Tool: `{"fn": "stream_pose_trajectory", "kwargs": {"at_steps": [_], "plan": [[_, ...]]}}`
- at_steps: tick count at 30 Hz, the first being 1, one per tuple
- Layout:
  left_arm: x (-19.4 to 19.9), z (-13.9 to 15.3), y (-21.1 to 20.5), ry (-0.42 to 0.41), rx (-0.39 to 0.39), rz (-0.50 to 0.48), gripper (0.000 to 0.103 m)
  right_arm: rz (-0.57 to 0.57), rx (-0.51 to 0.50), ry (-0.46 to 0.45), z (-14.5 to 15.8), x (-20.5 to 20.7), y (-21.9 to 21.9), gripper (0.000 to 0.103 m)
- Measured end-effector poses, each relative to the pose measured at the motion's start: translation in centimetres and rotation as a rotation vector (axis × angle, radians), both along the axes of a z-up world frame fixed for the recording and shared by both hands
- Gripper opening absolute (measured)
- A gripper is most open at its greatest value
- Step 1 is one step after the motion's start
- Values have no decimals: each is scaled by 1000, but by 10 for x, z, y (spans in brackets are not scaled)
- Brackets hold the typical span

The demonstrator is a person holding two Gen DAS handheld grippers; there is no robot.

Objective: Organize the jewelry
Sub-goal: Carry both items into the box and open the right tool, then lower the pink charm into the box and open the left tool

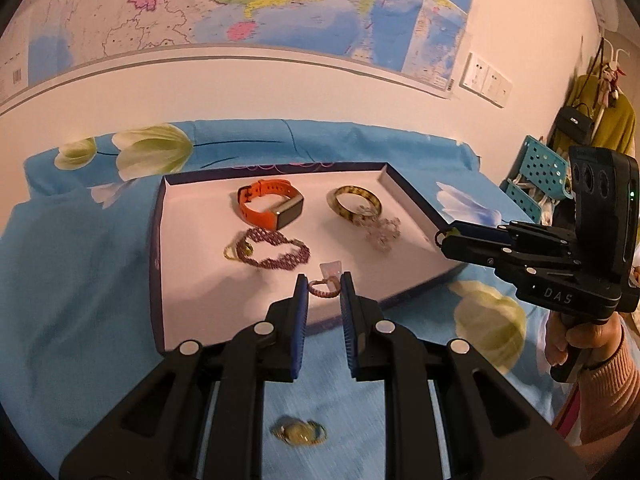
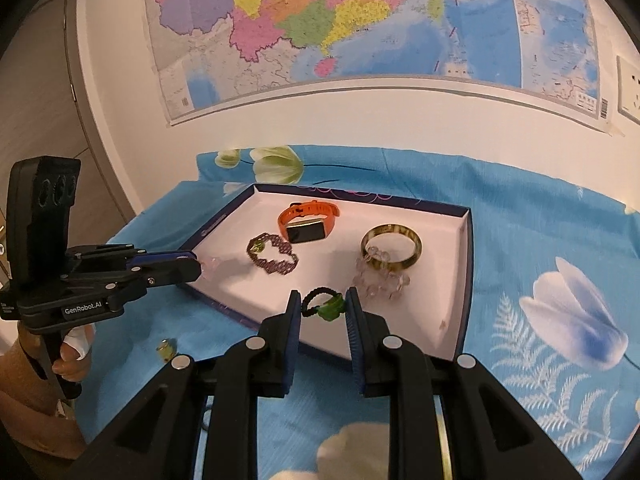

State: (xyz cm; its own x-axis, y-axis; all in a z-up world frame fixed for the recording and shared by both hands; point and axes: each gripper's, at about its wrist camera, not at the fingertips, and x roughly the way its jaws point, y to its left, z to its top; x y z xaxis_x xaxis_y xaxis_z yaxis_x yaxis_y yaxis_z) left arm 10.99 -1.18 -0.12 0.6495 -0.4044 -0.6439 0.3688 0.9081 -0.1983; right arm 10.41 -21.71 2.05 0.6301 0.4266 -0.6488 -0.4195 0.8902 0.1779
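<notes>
My left gripper (image 1: pixel 324 286) is shut on a small pink braided ring (image 1: pixel 322 289) with a clear tag, just above the near edge of the white-lined tray (image 1: pixel 200 280). My right gripper (image 2: pixel 323 303) is shut on a black cord loop with a green stone (image 2: pixel 330 306), over the tray's (image 2: pixel 432 292) near side. In the tray lie an orange watch (image 1: pixel 269 208), a mottled bangle (image 1: pixel 354 202), a purple bead bracelet (image 1: pixel 272 250) and a clear crystal bracelet (image 1: pixel 382 232). A yellow bead piece (image 1: pixel 298 432) lies on the cloth below my left gripper.
A blue flowered cloth (image 2: pixel 540 240) covers the table, which stands against a wall with a map (image 1: pixel 280 0). A teal perforated basket (image 1: pixel 540 176) and hanging clothes are at the far right. A person's hands hold both gripper handles.
</notes>
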Motion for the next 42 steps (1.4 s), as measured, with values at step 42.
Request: {"fn": "stream_pose_trajectory", "kwargs": {"at_steps": [42], "plan": [[53,-41,-5,124,44,65,21,-52,-49,58,-33,42,10,29]]}}
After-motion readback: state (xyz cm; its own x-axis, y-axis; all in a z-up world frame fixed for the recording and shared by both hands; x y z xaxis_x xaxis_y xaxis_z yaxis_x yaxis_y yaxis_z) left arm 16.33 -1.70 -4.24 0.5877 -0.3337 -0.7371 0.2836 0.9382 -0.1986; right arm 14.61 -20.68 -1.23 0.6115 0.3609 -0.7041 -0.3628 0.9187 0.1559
